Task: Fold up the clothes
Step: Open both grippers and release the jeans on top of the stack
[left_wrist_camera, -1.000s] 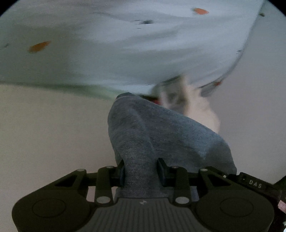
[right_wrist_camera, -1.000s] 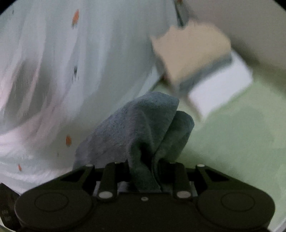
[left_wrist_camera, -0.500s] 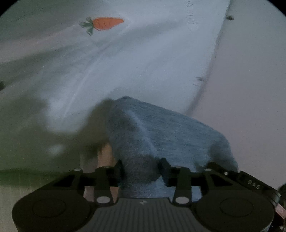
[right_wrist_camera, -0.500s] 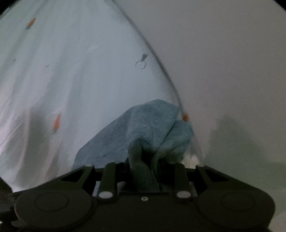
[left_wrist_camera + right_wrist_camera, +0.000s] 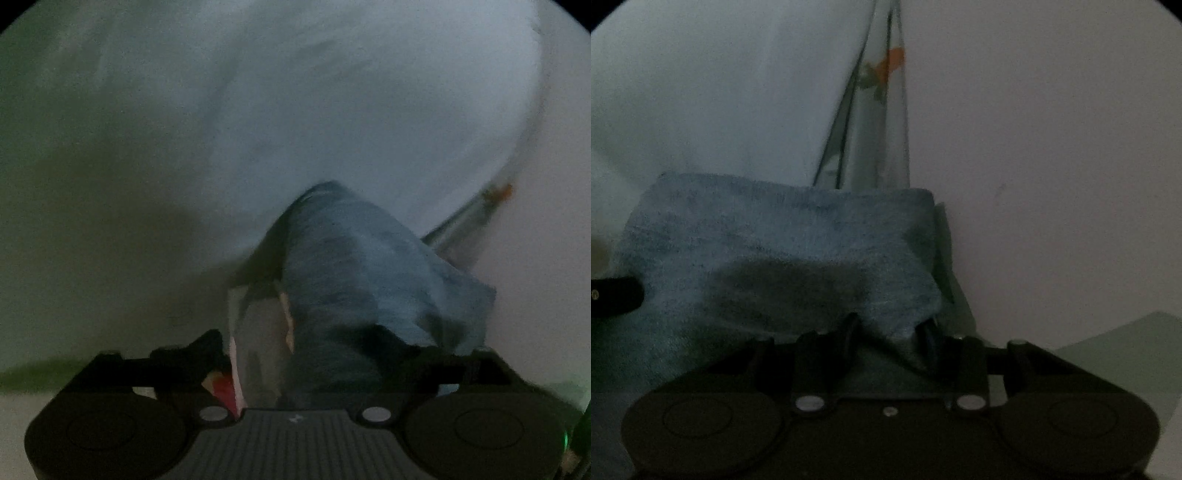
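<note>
My left fingers [image 5: 295, 354] stay clamped on blue cloth [image 5: 369, 273]; view blurrier than half second ago, carrot print gone from 11 o'clock. My right fingers [image 5: 890, 332] keep pinching same cloth [image 5: 783, 243], now spread wider toward 9 o'clock. Pale carrot-print sheet [image 5: 882, 122] at 12.

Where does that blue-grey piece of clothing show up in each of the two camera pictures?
Left wrist view: the blue-grey garment rises in a peak at lower centre, from between the left gripper's jaws.
Right wrist view: it spreads across the lower left and centre, pinched in the right gripper.
Shared landmark: the white cloth with orange carrot prints behind the garment.
</note>
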`<state>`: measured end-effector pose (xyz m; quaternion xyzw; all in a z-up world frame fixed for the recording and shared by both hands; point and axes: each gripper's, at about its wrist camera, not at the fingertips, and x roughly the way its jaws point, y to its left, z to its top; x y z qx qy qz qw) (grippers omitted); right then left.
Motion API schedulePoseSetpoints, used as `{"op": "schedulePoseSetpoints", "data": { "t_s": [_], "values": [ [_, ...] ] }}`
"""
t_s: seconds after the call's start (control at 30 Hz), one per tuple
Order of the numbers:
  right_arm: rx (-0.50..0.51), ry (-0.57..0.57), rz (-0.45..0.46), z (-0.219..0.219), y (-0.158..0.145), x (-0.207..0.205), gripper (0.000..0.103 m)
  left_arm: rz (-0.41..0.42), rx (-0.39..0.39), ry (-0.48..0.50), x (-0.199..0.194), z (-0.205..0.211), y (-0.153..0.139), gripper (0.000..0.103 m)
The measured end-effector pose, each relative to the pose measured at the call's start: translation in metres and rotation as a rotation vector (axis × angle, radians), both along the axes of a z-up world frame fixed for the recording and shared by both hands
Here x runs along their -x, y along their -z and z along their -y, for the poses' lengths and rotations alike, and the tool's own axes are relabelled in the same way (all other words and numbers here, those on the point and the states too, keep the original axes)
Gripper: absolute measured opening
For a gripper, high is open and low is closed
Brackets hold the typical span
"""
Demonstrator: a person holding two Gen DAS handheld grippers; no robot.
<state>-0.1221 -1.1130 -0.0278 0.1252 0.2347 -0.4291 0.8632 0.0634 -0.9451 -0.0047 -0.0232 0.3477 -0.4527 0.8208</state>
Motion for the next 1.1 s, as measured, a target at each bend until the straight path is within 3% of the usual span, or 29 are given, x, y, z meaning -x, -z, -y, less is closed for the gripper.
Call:
{"op": "schedulePoseSetpoints", "data": {
  "t_s": [0.2, 0.23, 0.27, 0.33, 0.43, 0.5, 0.67, 0.77, 0.93, 1.1],
  "values": [
    [-0.003, 0.002, -0.050, 0.000, -0.009, -0.005, 0.037, 0.043, -0.068, -0.015, 0.008, 0.001, -0.016, 0.096],
    [0.004, 0.020, -0.064, -0.003, -0.015, -0.002, 0.042, 0.050, -0.088, -0.014, 0.011, -0.001, -0.022, 0.096],
    [0.010, 0.037, -0.077, -0.007, -0.020, 0.001, 0.048, 0.054, -0.109, -0.008, 0.016, -0.006, -0.030, 0.095],
    [0.039, 0.080, -0.089, -0.019, -0.034, 0.013, 0.084, 0.101, -0.129, -0.005, 0.035, -0.029, -0.044, 0.095],
    [0.058, 0.098, 0.006, -0.053, -0.052, 0.055, 0.100, 0.213, -0.116, 0.020, 0.074, -0.075, -0.056, 0.100],
    [0.032, 0.103, 0.069, -0.078, -0.060, 0.083, 0.103, 0.248, -0.092, 0.042, 0.099, -0.105, -0.061, 0.103],
    [-0.006, 0.050, 0.062, -0.154, -0.059, 0.132, 0.103, 0.192, -0.004, 0.027, 0.155, -0.173, -0.068, 0.103],
    [-0.049, 0.001, 0.068, -0.209, -0.056, 0.167, 0.103, 0.171, 0.008, 0.070, 0.188, -0.205, -0.062, 0.103],
    [-0.078, -0.039, 0.064, -0.264, -0.052, 0.218, 0.103, 0.199, -0.082, 0.100, 0.232, -0.241, -0.046, 0.103],
    [-0.122, -0.047, 0.049, -0.280, -0.039, 0.244, 0.103, 0.232, -0.144, 0.125, 0.251, -0.259, -0.043, 0.103]
  ]
}}
